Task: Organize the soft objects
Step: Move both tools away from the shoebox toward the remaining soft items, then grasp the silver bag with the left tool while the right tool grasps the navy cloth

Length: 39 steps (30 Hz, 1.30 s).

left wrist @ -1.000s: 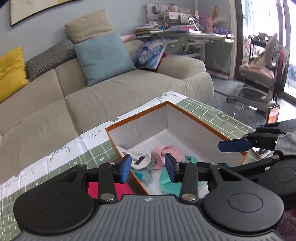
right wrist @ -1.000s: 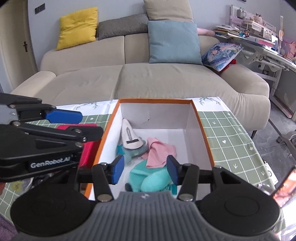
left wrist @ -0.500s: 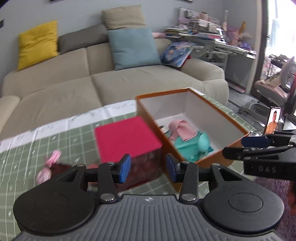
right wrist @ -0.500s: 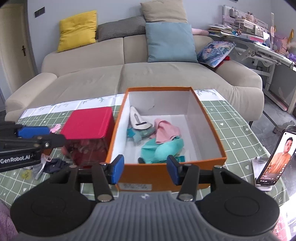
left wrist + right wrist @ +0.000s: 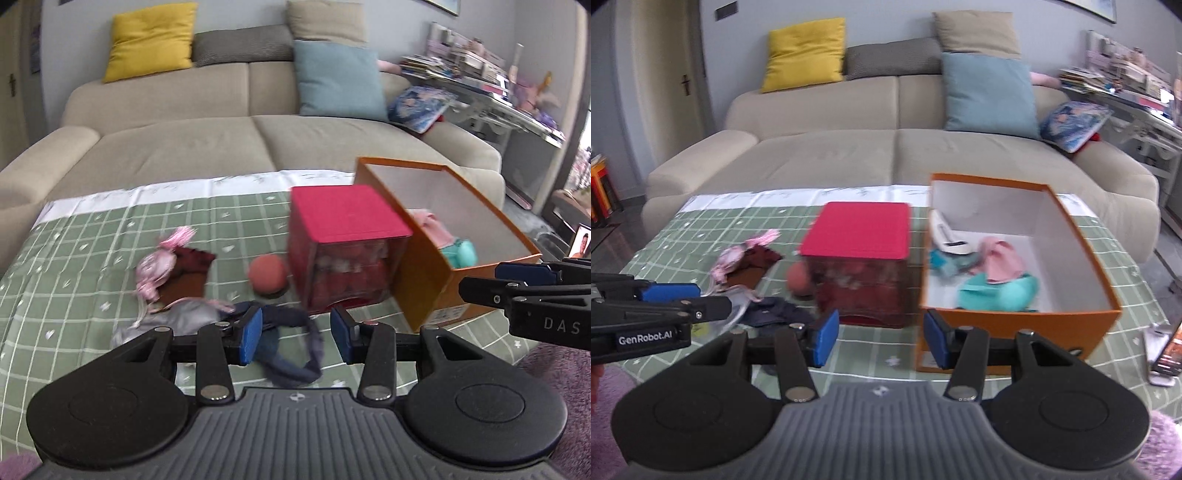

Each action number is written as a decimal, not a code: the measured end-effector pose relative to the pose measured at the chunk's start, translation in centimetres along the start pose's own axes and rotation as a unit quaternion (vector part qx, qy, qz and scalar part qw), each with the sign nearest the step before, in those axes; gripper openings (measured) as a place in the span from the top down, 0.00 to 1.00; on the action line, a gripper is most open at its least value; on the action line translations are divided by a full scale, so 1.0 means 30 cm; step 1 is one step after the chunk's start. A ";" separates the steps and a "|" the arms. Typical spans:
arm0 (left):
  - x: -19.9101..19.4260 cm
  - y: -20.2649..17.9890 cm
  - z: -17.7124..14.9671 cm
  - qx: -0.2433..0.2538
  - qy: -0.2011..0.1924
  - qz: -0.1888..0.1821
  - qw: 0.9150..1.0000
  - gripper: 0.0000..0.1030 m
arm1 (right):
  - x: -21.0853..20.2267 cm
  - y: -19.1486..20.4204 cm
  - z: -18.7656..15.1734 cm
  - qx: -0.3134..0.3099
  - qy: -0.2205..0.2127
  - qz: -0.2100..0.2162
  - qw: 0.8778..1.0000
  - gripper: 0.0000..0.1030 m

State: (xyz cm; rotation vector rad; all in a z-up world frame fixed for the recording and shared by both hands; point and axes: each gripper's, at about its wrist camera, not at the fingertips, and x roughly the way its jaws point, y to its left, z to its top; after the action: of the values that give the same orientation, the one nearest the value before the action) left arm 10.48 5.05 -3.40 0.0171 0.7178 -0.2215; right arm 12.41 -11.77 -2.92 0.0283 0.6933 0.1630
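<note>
Sitting in the orange box (image 5: 1015, 325) already were pink and teal soft things (image 5: 997, 280); several more (image 5: 177, 266) lay on the surface (image 5: 74, 258), both hand-held grippers (image 5: 295, 332) (image 5: 877, 338) released, empty.

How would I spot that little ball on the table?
Find the red-lidded box beside the orange box on the green checked tablecloth. The ball sits at its left side, near loose clothes. It is the only round, salmon-coloured thing there.
</note>
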 end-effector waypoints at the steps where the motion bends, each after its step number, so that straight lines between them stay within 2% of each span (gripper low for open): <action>1: -0.007 0.016 -0.005 -0.003 -0.002 0.004 1.000 0.52 | 0.007 0.019 0.003 -0.003 0.003 0.005 1.000 0.51; 8: -0.028 0.116 -0.037 -0.026 -0.007 0.020 0.999 0.52 | 0.070 0.142 0.036 -0.028 0.013 0.040 0.999 0.51; 11: -0.018 0.160 -0.039 -0.045 0.000 0.017 0.999 0.57 | 0.114 0.184 0.049 -0.032 0.019 0.053 0.998 0.51; 18: 0.043 0.229 -0.038 -0.061 0.021 0.028 0.998 0.57 | 0.221 0.263 0.054 -0.050 0.050 0.077 0.995 0.51; 27: 0.173 0.324 -0.021 -0.075 0.040 0.036 0.996 0.42 | 0.392 0.317 0.048 -0.071 0.085 0.094 0.989 0.51; 32: 0.244 0.363 -0.024 -0.073 0.061 0.033 0.995 0.37 | 0.488 0.360 0.036 -0.102 0.104 0.104 0.984 0.51; 39: 0.329 0.416 -0.016 -0.080 0.075 0.025 0.994 0.33 | 0.603 0.427 0.019 -0.154 0.108 0.113 0.976 0.49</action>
State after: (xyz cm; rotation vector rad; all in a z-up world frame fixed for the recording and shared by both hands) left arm 19.95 15.35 -10.97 -0.1012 0.8828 -0.1149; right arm 24.69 3.75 -12.92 -0.2112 0.8752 0.4972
